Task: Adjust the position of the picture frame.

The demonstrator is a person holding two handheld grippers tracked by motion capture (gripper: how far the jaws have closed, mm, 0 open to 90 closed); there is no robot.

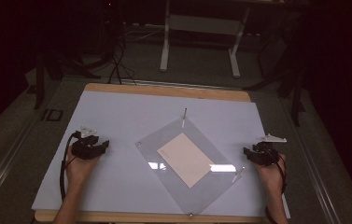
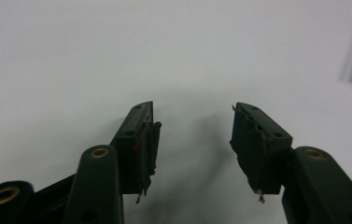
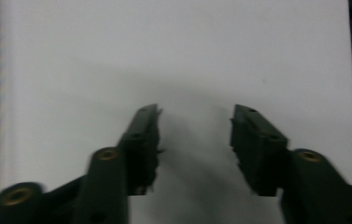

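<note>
Both my grippers idle on white mat (image 1: pixel 117 186), jaws wide apart, gripping nothing: left gripper (image 1: pixel 100 147) left of clear sheet (image 1: pixel 201 191), right gripper (image 1: pixel 247 153) near its right corner. Paper card (image 1: pixel 185 158) lies mid-table under or on sheet, can't tell which. Metal pins (image 1: pixel 184 114) stand at sheet's corners. Judgement: approach low, pinch sheet's edge near a corner, avoid pins. No readable writing or labels anywhere.
</note>
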